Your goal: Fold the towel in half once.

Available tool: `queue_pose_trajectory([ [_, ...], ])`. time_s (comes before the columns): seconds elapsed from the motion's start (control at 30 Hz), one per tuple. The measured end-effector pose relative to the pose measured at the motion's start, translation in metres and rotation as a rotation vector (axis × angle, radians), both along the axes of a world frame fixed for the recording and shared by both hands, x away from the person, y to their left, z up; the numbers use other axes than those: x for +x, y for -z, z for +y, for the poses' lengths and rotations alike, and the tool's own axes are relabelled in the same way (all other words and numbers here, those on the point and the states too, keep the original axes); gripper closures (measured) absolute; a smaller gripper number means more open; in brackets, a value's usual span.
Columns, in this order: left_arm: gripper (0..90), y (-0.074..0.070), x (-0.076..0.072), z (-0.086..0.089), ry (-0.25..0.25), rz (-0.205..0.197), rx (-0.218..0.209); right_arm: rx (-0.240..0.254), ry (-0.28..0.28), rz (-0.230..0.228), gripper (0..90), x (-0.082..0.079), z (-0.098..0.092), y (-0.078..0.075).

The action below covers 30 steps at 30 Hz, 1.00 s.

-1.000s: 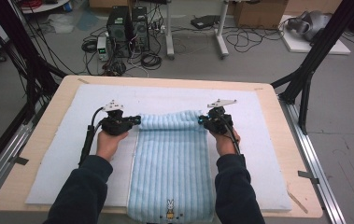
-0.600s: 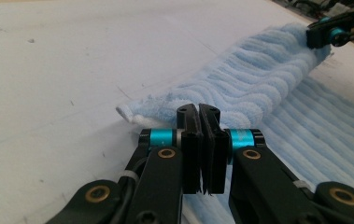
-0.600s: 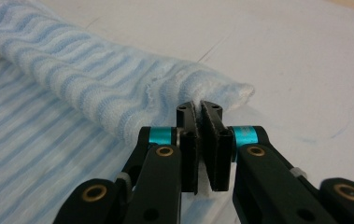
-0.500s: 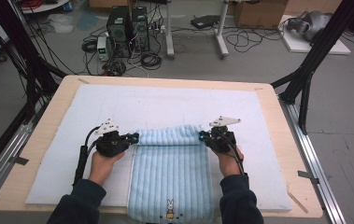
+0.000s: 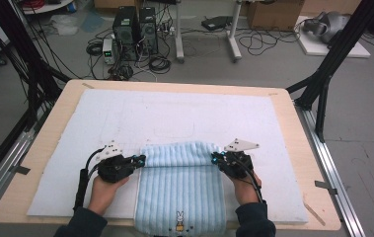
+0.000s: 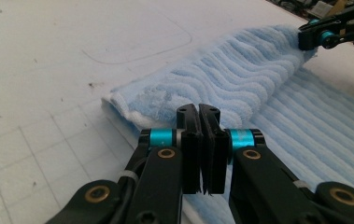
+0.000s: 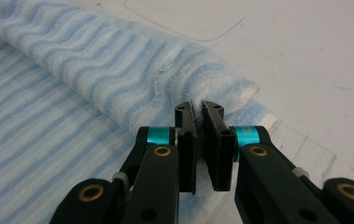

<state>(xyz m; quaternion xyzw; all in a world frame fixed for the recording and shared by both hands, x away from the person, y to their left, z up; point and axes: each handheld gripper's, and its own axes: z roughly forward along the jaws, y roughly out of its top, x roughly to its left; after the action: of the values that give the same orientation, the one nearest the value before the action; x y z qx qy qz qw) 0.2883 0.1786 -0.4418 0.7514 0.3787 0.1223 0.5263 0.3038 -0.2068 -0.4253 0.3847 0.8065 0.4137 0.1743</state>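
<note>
Both grippers, left (image 5: 139, 160) and right (image 5: 216, 159), pulled the light-blue ribbed terry towel's (image 5: 179, 197) far edge toward me. Each is clamped on a corner; fold's roughly halfway over, mid-table.

One blue towel (image 5: 180, 192), one white mat (image 5: 174, 118), two hand-held grippers.

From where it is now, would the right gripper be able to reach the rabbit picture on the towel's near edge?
Probably yes: the right gripper sits at the fold, and bare towel leads to the rabbit.
</note>
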Motion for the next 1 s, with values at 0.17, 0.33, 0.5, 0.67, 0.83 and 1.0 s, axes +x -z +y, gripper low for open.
queue_pose_trajectory([
  [0.17, 87.1, 0.004, -0.016, 0.001, 0.011, 0.004, -0.009, 0.002, -0.012, 0.003, 83.1, -0.013, -0.001, 0.001],
  [0.33, 87.0, 0.008, -0.029, 0.002, 0.027, 0.000, -0.004, 0.019, -0.008, 0.020, 81.9, -0.027, -0.004, 0.006],
  [0.5, 86.7, 0.008, -0.035, 0.001, 0.048, 0.007, -0.002, 0.002, -0.002, 0.041, 81.2, -0.036, -0.005, 0.012],
  [0.67, 63.4, 0.008, -0.032, 0.005, -0.004, 0.035, -0.028, 0.014, -0.002, 0.044, 71.5, -0.039, -0.007, 0.013],
  [0.83, 44.6, -0.002, -0.019, 0.013, -0.036, 0.013, -0.068, 0.052, 0.034, 0.010, 62.3, -0.037, -0.013, 0.004],
  [1.0, 41.7, -0.010, 0.001, 0.009, -0.038, 0.021, -0.057, 0.061, 0.091, 0.005, 60.5, -0.019, -0.017, -0.006],
])
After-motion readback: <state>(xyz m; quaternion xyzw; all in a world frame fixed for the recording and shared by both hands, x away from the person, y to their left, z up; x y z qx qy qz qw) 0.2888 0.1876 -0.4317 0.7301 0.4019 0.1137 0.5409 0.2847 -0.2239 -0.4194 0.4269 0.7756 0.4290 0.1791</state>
